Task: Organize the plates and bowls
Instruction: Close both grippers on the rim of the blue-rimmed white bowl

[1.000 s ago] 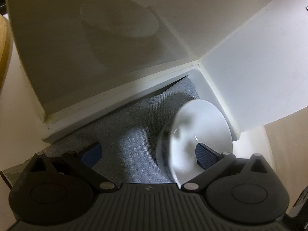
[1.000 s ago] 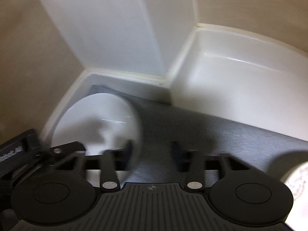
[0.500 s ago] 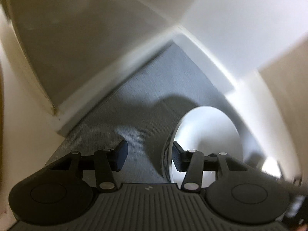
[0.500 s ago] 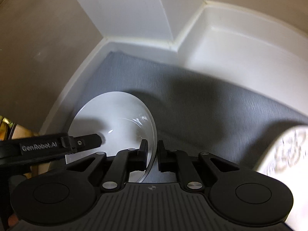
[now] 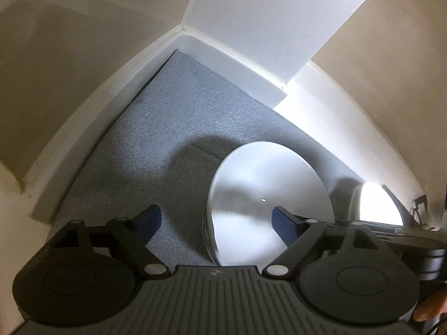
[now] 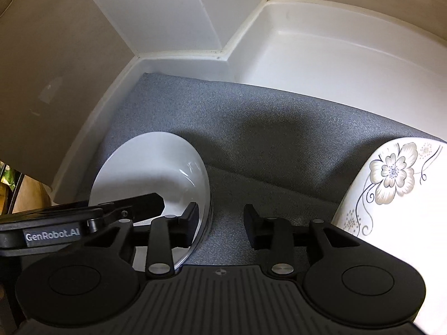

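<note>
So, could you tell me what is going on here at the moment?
A person is sorting dishes on a grey mat in a white tray, with a gripper in each hand. A white bowl sits on the mat. The right gripper straddles its rim and its jaws have just been opening, so the pads no longer press on it. The left gripper is open wide, one finger over the bowl, gripping nothing. A flowered plate waits to the right.
</note>
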Demonstrator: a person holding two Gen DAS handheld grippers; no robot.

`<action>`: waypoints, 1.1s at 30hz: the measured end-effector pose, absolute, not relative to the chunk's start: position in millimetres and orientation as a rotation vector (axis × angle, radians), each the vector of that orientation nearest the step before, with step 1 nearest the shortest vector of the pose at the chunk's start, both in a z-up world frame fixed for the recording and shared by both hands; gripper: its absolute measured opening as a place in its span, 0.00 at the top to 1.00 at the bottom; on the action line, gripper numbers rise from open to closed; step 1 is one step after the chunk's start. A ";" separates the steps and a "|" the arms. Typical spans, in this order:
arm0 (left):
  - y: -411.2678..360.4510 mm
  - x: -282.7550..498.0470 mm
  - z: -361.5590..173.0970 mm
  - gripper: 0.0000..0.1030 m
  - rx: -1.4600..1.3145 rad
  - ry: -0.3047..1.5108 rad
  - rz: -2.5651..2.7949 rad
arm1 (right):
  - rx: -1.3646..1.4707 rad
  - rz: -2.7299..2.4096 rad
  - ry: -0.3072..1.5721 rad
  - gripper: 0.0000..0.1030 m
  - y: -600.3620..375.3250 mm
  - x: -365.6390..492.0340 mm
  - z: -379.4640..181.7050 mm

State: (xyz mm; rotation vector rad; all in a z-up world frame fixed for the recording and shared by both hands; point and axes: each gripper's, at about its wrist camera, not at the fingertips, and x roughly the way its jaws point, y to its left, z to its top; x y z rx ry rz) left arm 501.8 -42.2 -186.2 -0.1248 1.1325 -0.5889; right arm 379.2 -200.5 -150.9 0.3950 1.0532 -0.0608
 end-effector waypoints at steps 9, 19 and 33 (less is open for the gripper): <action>-39.6 498.5 -186.4 0.00 -0.114 1.099 -0.609 | 0.409 -0.071 1.042 0.63 -201.2 380.9 -157.0; -38.4 498.3 -187.1 0.00 -0.142 1.083 -0.586 | 0.428 -0.076 1.035 0.63 -205.2 376.9 -156.6; -26.8 496.9 -183.2 0.67 -0.177 1.086 -0.471 | 0.414 -0.067 1.025 0.59 -204.9 375.0 -156.0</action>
